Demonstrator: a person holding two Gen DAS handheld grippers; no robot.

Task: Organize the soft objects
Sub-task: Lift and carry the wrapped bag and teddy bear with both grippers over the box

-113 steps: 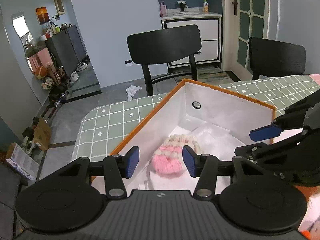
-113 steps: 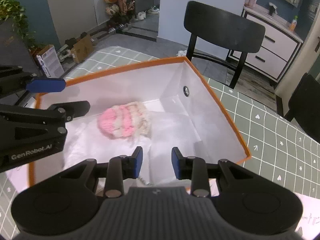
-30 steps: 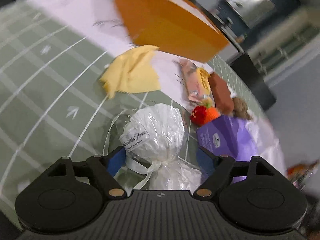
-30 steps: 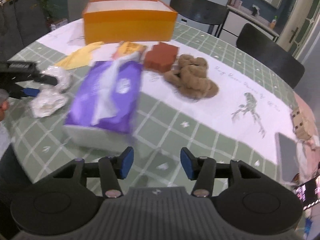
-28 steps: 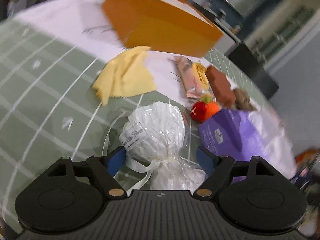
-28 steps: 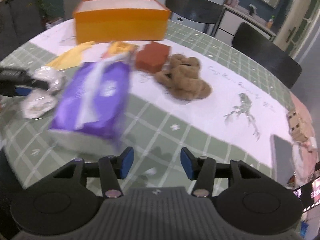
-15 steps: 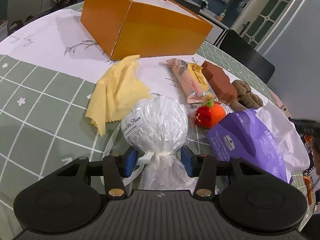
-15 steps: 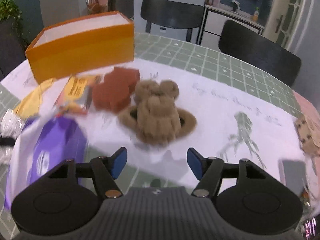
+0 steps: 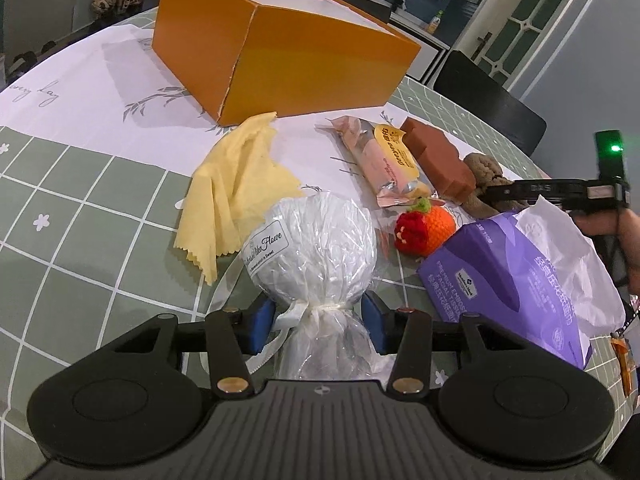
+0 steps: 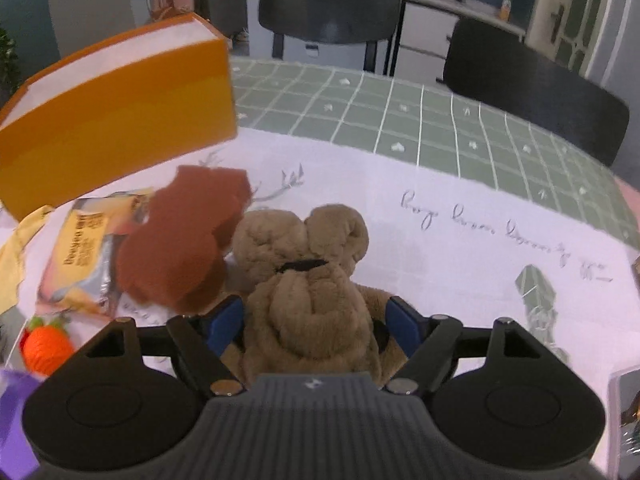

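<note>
Left gripper (image 9: 318,318) clamped on the tied neck of a white wrapped ball (image 9: 314,246) resting on the table (image 9: 80,208). Right gripper (image 10: 314,322) opening wide around a brown plush bear (image 10: 308,284), pads not pressing. Orange box (image 9: 280,52) behind.

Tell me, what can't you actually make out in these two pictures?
- Inside of the orange box: both views show only its outer walls and rim, so its contents are hidden.
- Lower part of the white wrapped bundle: left view, covered by the left gripper.
- Front of the brown plush toy: right view, it faces away, and the right gripper covers its base.
- Purple tissue pack: right view, cut off by the edge.
</note>
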